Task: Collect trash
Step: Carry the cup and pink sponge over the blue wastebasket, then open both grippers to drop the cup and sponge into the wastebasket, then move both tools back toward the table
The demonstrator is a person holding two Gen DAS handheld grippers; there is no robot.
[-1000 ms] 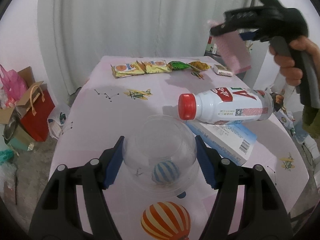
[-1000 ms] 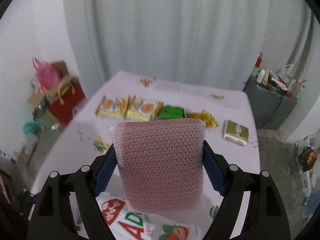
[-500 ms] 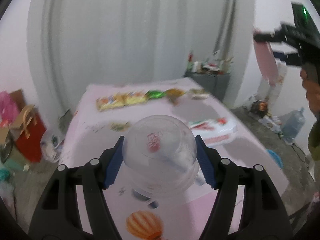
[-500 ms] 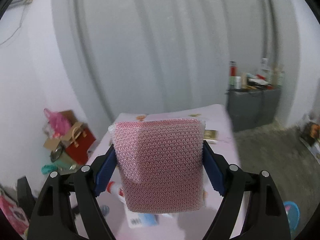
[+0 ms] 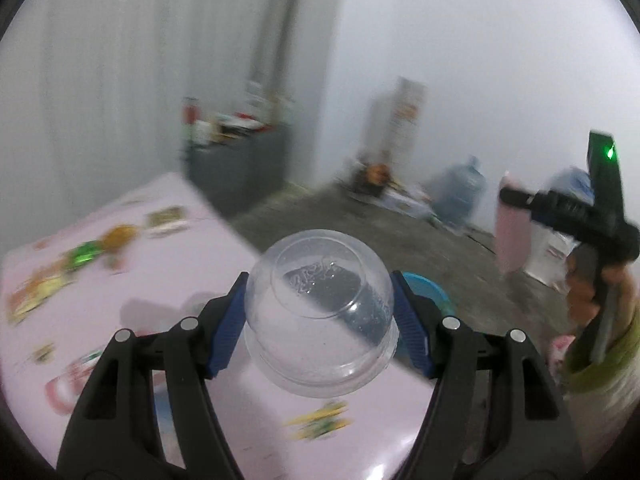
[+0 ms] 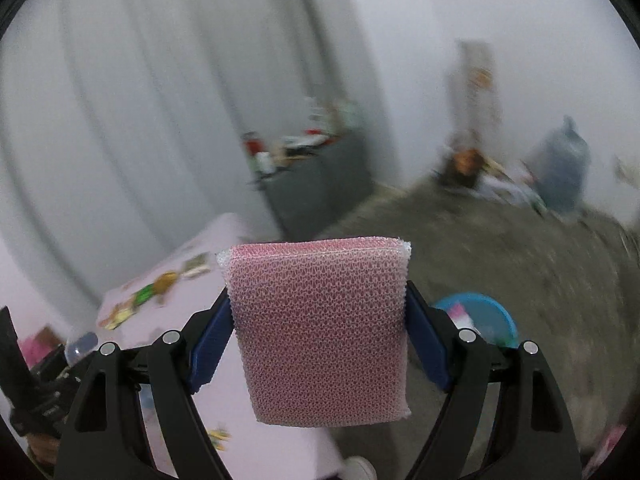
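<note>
Blur softens the left wrist view, but the left tool (image 5: 320, 316) shows plainly: its blue pads pinch a clear, dome-shaped plastic cup (image 5: 320, 316) from both sides, the cup's flat base facing away from the camera. Below it lies the desk under a pink printed cloth (image 5: 132, 288), with smeared snack wrappers (image 5: 84, 254) near its far left edge. Just past the desk's corner, behind the right-hand finger, a blue round basin (image 5: 426, 290) sits on the grey floor. At the right edge a hand (image 5: 588, 292) grips the black right tool (image 5: 516, 216), which carries a pink pad. A dark cabinet (image 5: 240, 164) with bottles on top stands by the white curtain, and a large water jug (image 5: 460, 192) rests against the far wall.

From the right wrist view, the right tool (image 6: 320, 340) is clamped on a pink rectangular sponge in white mesh netting (image 6: 320, 332), held upright between the blue pads. The blue basin (image 6: 480, 318) sits on the floor low and to the right of the sponge, with something pink inside. The pink desk (image 6: 172, 292) lies to the left, and part of the left tool (image 6: 48, 376) shows at the lower left edge.
</note>
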